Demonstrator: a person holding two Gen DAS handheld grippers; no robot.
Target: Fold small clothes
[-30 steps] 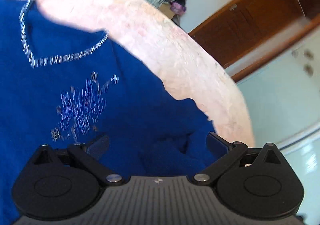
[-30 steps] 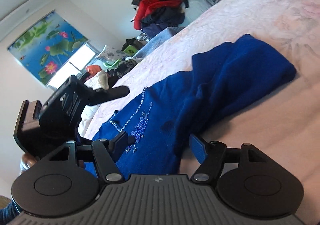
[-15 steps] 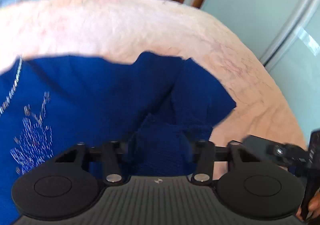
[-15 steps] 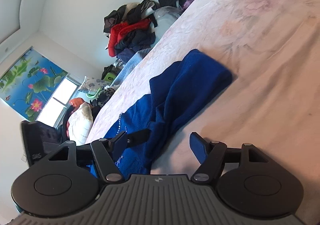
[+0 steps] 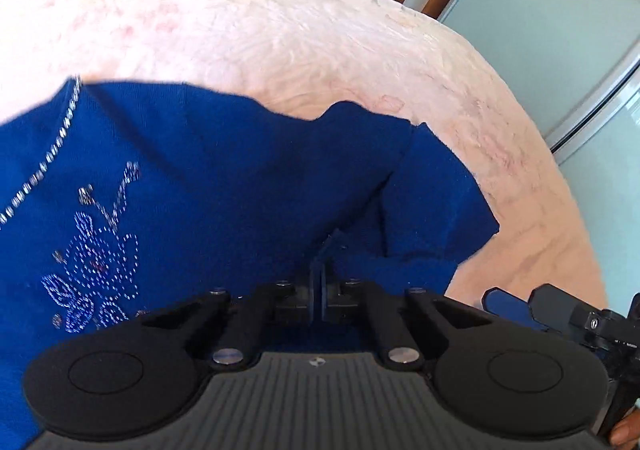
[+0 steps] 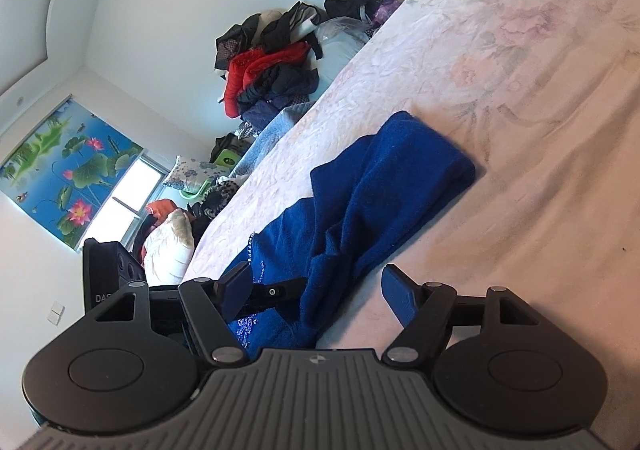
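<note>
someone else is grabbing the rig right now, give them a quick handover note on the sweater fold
Left gripper: shut on a pinch of the blue sweater, near its lower edge by the sleeve.
Right gripper: open, holding nothing, low over the bed beside the sweater's edge.
Sweater: lying on the bed, beaded front up, right-hand sleeve bunched and rumpled.
Done: the left grip is made; no neat fold shows yet.
Left: probably bring the gripped part across, tidy the sleeve, then finish the fold.
</note>
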